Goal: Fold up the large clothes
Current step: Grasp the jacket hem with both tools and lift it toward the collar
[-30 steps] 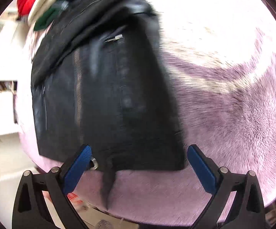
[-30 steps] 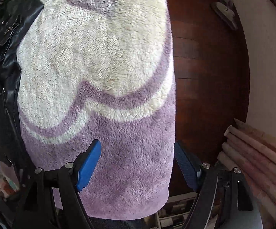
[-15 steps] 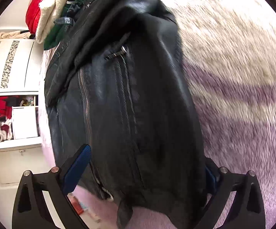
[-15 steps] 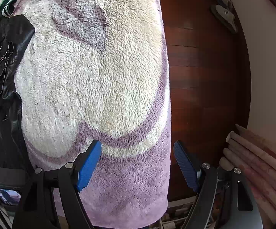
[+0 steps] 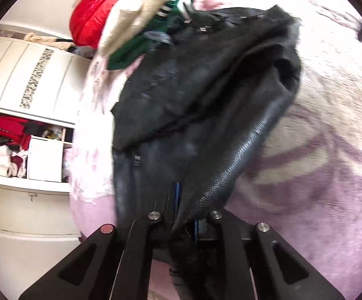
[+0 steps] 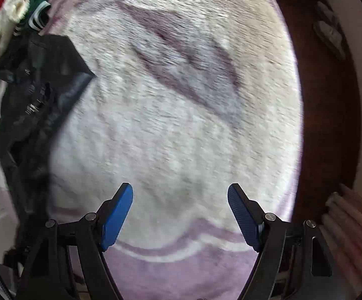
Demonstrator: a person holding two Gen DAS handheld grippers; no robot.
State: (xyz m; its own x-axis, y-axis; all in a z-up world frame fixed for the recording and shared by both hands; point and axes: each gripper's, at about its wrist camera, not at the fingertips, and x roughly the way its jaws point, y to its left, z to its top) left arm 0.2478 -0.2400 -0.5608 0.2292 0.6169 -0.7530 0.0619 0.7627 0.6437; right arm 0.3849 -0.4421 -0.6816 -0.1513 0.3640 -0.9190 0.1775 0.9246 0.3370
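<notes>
We clamp our left gripper on the pebbled hem of the black leather jacket lying across the fluffy purple-and-cream blanket, while our right gripper hangs open above that blanket.

Black jacket, purple-and-cream blanket

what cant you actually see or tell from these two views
- Left gripper fingers: left wrist view, buried in the black leather jacket.
- Jacket's lower hem: cut off by the frame edge.
- Pile of red, cream and green clothes: motion-blurred.
- Jacket in right wrist view: blurred, cut off at the left edge.
</notes>
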